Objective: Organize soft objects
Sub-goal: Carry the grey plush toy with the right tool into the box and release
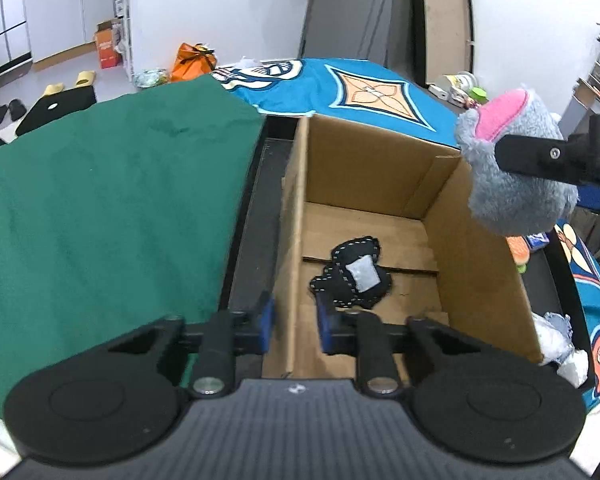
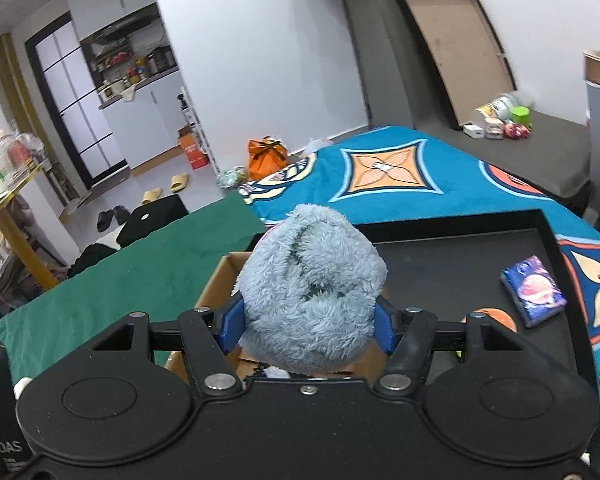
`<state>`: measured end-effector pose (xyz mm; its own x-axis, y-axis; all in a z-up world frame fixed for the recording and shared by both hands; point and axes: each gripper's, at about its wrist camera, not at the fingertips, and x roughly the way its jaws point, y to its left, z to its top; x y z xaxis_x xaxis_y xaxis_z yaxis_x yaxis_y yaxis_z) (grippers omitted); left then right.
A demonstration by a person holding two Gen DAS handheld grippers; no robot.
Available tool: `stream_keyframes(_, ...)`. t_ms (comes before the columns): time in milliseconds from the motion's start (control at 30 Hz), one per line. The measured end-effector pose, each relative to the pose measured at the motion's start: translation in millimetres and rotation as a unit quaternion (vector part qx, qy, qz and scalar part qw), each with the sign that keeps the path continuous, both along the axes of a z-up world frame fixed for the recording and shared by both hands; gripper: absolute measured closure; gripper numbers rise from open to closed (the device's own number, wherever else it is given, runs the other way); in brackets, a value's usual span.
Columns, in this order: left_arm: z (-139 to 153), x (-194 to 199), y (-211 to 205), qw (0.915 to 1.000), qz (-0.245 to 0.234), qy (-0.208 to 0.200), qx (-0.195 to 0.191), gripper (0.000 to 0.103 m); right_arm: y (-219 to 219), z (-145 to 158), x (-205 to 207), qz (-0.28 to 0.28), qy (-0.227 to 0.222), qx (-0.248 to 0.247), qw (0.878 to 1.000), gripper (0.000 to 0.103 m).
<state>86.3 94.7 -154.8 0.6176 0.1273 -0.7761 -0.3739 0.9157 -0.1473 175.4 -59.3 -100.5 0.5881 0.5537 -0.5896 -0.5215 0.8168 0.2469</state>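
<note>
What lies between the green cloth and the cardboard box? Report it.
A strip of the black tray, crossed by one finger of the left claw, which clamps the cardboard box wall. The left wrist view shows it.

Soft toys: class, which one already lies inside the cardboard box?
The black stitched toy with the grey patch lies on the box floor; the fluffy grey plush hangs in the right claw above the rim.

Grey-blue plush toy (image 2: 312, 300), pink mouth; brown cardboard box (image 1: 380, 168); green cloth (image 1: 100, 200); black stitched pouch (image 1: 350, 276)
</note>
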Motion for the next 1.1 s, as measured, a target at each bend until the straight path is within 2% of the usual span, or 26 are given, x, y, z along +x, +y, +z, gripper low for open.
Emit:
stream_keyframes(233,0,-8,11,0.9998,0.013,-0.01,-0.008,0.091,21,-4,-5,0.009,-0.004,-0.015,1.0,0.042)
stream_keyframes(500,0,-15,15,0.9997,0.016,-0.012,-0.015,0.091,37,-8,-5,0.011,0.002,-0.01,1.0,0.041)
stream_keyframes(533,-1,-15,15,0.9997,0.016,-0.012,-0.017,0.091,39,-8,-5,0.013,0.001,-0.006,1.0,0.04)
stream_keyframes(567,-1,-15,16,0.9996,0.017,-0.011,-0.018,0.091,41,-7,-7,0.021,-0.006,-0.001,1.0,0.033)
stream_keyframes(667,0,-13,16,0.9996,0.018,-0.008,-0.019,0.091,49,-3,-13,0.024,-0.053,-0.02,0.998,0.005)
stream_keyframes(733,0,-13,16,0.9996,0.019,-0.006,-0.018,0.091,46,-2,-11,0.02,-0.045,-0.012,0.999,0.005)
stream_keyframes(867,3,-11,14,0.9996,0.023,-0.007,-0.012,0.09,29,-8,-3,0.0,0.0,0.007,1.0,0.005)
stream_keyframes(1033,8,-9,6,0.9997,0.022,0.0,0.009,0.087,9,-10,-8,-0.015,0.013,0.005,1.0,0.005)
stream_keyframes(1100,11,-8,3,0.9996,0.021,0.003,0.018,0.081,1,-9,-9,-0.022,0.016,0.001,1.0,0.005)
